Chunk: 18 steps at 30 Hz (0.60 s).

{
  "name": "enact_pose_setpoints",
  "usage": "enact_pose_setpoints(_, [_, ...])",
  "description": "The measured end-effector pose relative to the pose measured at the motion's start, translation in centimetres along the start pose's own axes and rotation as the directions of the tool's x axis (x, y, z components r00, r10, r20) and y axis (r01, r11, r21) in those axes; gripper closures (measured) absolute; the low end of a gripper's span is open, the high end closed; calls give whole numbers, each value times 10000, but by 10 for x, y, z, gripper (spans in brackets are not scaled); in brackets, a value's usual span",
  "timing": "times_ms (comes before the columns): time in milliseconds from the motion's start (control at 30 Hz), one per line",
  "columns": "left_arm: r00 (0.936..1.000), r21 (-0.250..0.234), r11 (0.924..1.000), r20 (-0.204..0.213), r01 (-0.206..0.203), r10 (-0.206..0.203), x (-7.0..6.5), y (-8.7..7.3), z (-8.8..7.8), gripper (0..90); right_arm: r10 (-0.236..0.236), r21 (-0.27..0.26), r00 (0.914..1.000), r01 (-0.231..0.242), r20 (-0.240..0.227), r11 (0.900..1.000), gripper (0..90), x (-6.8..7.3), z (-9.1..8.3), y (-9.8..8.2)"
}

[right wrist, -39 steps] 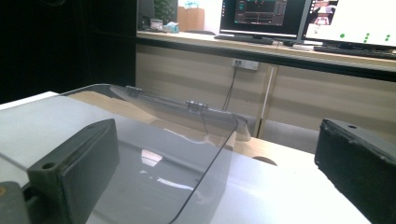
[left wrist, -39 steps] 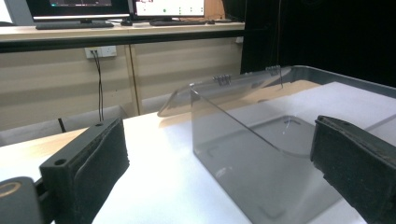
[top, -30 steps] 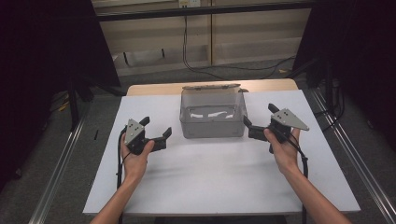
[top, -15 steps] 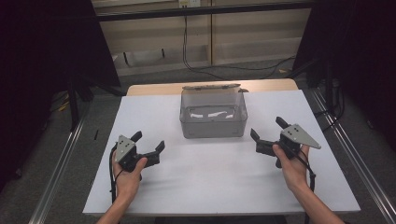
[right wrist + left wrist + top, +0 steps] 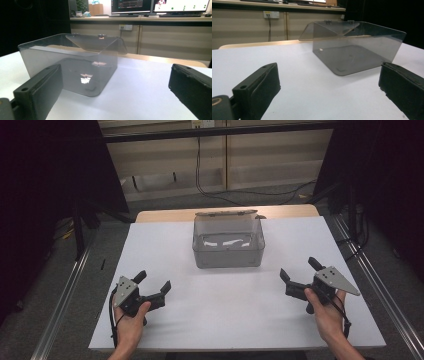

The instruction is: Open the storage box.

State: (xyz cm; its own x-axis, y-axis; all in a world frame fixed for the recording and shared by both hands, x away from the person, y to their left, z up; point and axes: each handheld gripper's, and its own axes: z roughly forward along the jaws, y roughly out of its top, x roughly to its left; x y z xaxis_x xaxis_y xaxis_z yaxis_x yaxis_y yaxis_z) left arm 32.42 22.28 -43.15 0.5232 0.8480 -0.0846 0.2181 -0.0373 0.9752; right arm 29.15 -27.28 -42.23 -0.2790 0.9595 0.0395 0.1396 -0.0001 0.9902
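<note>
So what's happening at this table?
A person sits at a white table holding a claw tool in each hand. The left claw and right claw are both open, holding nothing, and rest near the table's front edge. Between them, farther back, stands a clear box with its lid flipped open behind it. It looks empty. Neither claw touches it.

One clear grey plastic box (image 5: pixel 228 251) stands on the counter (image 5: pixel 210 315), with one hinged lid (image 5: pixel 227 213) tipped open behind it; two hand-held grippers are there, the left gripper (image 5: pixel 152 286) and the right gripper (image 5: pixel 297 272), one in each of two hands; each gripper has two black jaws, four in all, spread apart with nothing between them; two lit monitors (image 5: pixel 160 5) sit on the far bench
</note>
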Motion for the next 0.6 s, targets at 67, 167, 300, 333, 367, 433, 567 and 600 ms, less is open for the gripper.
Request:
enact_pose_setpoints(67, [9999, -64, 10000, -106, 53, -54, 1, -1, -3, 31, -21, 44, 10000, 20, 63, 10000, 0, -1, -6, -3])
enact_pose_setpoints(167, [9993, -126, 9997, -293, 211, -214, 1, -3, -7, 28, 2, 161, 9998, -5, 175, 9999, 0, -3, -14, -8])
enact_pose_setpoints(300, [9995, -163, 9996, -216, 246, -250, 0, -7, -11, 28, 19, 350, 9998, -25, 184, 9994, 0, -5, -25, -15])
enact_pose_setpoints(333, [9993, -125, 9994, -185, 315, -318, 0, -8, -13, 29, 18, 314, 9998, -25, 220, 9995, 0, -6, -28, -17])
enact_pose_setpoints(367, [9991, -180, 9992, -216, 353, -357, 0, -8, -13, 28, -76, 315, 9997, 68, 248, 9995, 0, -6, -30, -19])
enact_pose_setpoints(433, [9983, -264, 9989, -412, 390, -401, 2, -7, -14, 28, -75, 372, 9995, 63, 322, 9993, 0, -7, -32, -22])
enact_pose_setpoints(567, [9961, -202, 9976, -581, 661, -671, 3, -10, -13, 28, 64, 452, 9990, -85, 448, 9989, 0, -8, -31, -25])
enact_pose_setpoints(600, [9966, -111, 9977, -472, 664, -669, 3, -11, -12, 28, 74, 459, 9990, -95, 445, 9989, 0, -7, -30, -25])
